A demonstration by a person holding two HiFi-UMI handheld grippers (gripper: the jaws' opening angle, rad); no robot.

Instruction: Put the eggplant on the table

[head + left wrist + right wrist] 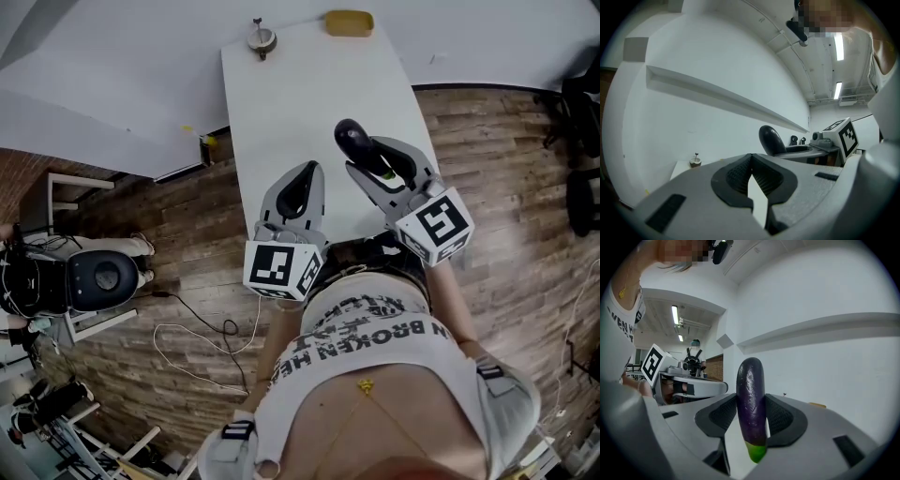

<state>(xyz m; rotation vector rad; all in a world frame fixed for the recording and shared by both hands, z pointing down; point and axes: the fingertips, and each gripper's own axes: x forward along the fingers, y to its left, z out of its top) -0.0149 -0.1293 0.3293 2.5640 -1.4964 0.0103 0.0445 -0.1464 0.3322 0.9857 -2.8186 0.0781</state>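
Over the table [291, 103] hangs a glossy purple eggplant [354, 141].

This looks like a lab or test room rather than a home. A bare white counter [281, 112] stands against plain white walls [94, 66] on wood-pattern flooring [506, 187]. Loose cables [225, 328] trail over the floor, and a white machine [103, 277] sits on a frame at one side. Strip lights [839, 46] hang by exposed ceiling pipes [805, 70].

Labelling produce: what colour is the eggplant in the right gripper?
Dark purple eggplant, green stem end; best in the right gripper view.
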